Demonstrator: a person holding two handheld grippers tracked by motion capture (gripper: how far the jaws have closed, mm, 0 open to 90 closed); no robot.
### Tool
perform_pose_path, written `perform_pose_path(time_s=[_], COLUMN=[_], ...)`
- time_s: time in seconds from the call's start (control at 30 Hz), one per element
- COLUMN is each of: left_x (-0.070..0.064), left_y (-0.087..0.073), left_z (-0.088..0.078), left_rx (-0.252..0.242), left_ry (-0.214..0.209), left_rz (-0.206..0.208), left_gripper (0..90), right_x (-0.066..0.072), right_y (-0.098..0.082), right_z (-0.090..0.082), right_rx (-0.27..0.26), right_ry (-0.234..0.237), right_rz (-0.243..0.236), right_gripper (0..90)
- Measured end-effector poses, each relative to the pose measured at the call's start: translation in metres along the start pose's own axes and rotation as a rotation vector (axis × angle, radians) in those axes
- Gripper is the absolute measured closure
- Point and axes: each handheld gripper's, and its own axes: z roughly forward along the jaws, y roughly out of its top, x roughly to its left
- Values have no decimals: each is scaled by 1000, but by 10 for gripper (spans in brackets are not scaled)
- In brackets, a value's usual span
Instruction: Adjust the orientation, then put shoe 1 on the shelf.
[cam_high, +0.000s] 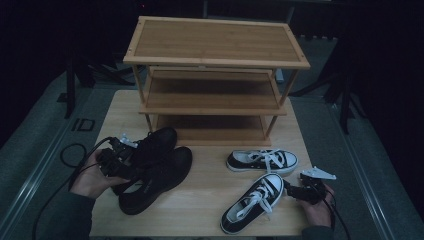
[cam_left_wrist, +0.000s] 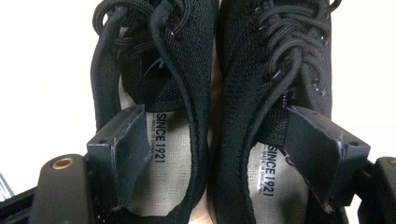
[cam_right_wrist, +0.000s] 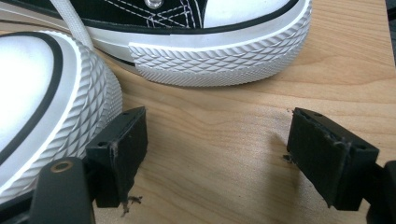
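Note:
Two black lace-up shoes (cam_high: 160, 175) lie side by side at the table's front left, heels toward the person. My left gripper (cam_high: 125, 161) is at those heels. In the left gripper view my left gripper (cam_left_wrist: 217, 140) stands open, one jaw inside each shoe's opening, with the two adjoining collars (cam_left_wrist: 205, 135) between the pads and not pressed. A pair of black-and-white sneakers (cam_high: 262, 161) lies at the front right. My right gripper (cam_high: 295, 190) hovers open and empty over bare wood, beside the nearer sneaker's white toe cap (cam_right_wrist: 42, 107); the other sneaker's toe (cam_right_wrist: 210, 60) is just ahead.
A three-tier bamboo shoe rack (cam_high: 215, 40) stands at the back of the wooden table (cam_high: 200, 210), its shelves bare. A black cable (cam_high: 67, 155) loops off the table's left side. The surroundings are dark.

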Motion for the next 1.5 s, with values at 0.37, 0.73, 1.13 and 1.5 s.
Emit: perform_pose_path(time_s=[0.37,0.73,1.13,1.5], left_x=[2,4,5,6], left_y=[0,2,4,10], left_z=[8,13,20,23], left_rx=[23,34,59,44], left_ry=[-17,-17,-19,-31], left_rz=[16,21,30,51], left_gripper=[266,321,443,467], right_x=[0,0,0,0], right_y=[0,0,0,0], right_z=[0,0,0,0], right_rx=[0,0,0,0], right_ry=[0,0,0,0], right_rz=[0,0,0,0], right_gripper=[202,202,202,202])
